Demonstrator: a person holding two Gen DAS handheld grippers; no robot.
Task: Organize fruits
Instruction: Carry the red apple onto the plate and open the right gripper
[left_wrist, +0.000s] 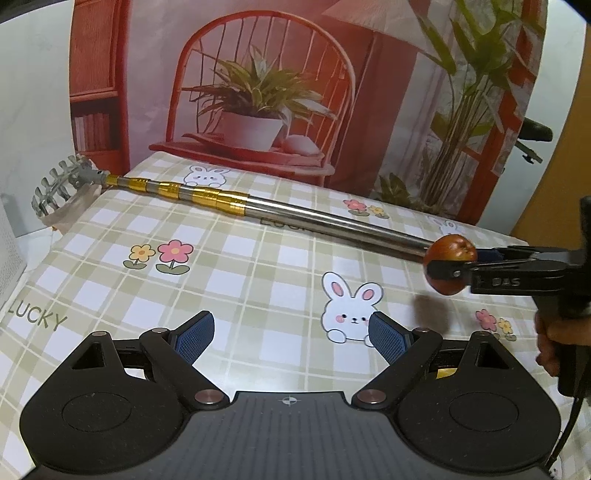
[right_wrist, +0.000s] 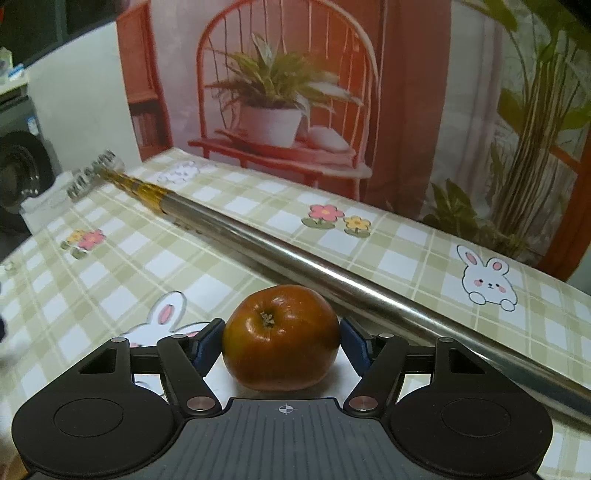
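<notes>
Gripping a reddish-brown apple (right_wrist: 280, 338), the right gripper (right_wrist: 280, 339) had both blue pads pressed against the fruit's sides, stem end turned up. In the left wrist view the apple hung clear of the checked tablecloth (left_wrist: 236, 266), its shadow falling on the cloth beneath, toward the tabletop's right edge. The left gripper (left_wrist: 291, 336) stood spread wide with nothing between its fingers, above a printed rabbit. A telescopic metal pole (left_wrist: 295, 216) with a comb-like head lay diagonally across the tabletop from the far left corner, passing just behind the apple.
</notes>
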